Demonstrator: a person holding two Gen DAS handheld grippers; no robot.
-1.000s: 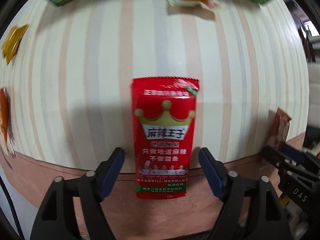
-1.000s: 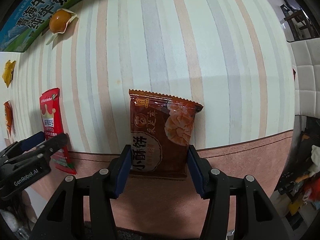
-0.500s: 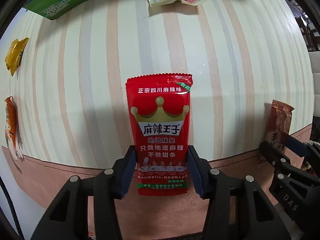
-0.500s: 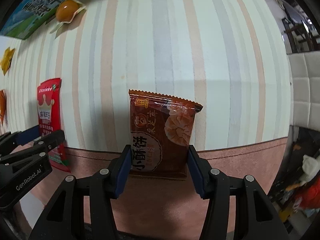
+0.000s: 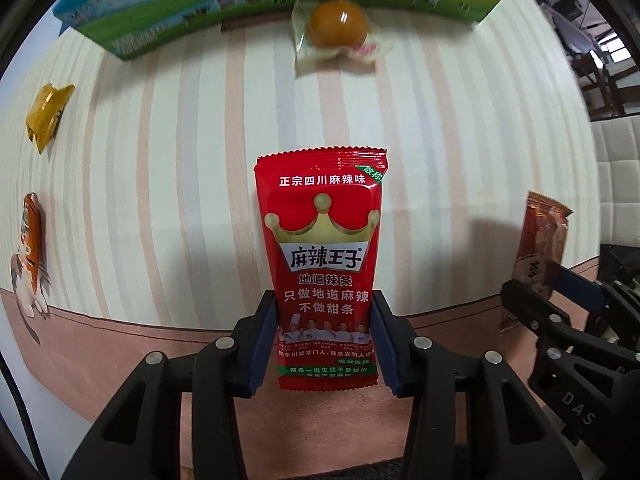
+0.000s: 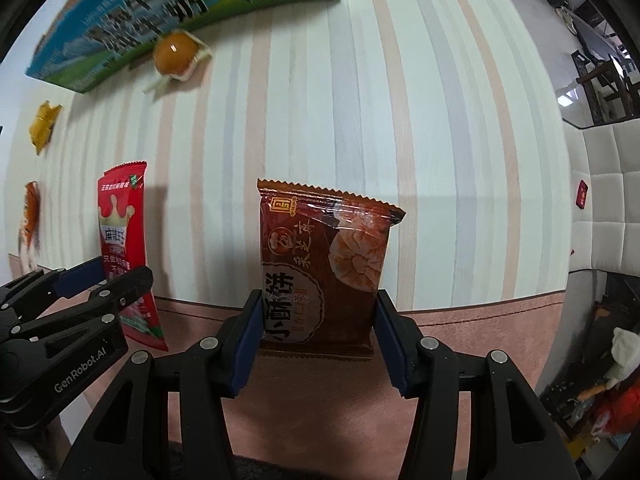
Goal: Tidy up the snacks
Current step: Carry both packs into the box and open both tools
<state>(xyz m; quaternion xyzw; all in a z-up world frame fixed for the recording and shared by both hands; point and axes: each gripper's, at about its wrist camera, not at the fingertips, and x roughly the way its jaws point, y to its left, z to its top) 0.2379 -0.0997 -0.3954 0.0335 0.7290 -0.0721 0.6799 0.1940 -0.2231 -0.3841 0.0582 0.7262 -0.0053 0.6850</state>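
At nine o'clock on the striped tablecloth (image 5: 168, 184) lie an orange packet (image 5: 34, 236) and, above it, a yellow wrapper (image 5: 48, 114). At centre, the left gripper (image 5: 325, 338), its jaws having just been closing, is clamped on the lower sides of the red spicy-strip packet (image 5: 324, 240). At twelve o'clock a wrapped egg (image 5: 338, 26) rests against the green milk carton (image 5: 160, 28). At three o'clock, the right gripper (image 6: 318, 344) is clamped on the brown pastry packet (image 6: 324, 264).
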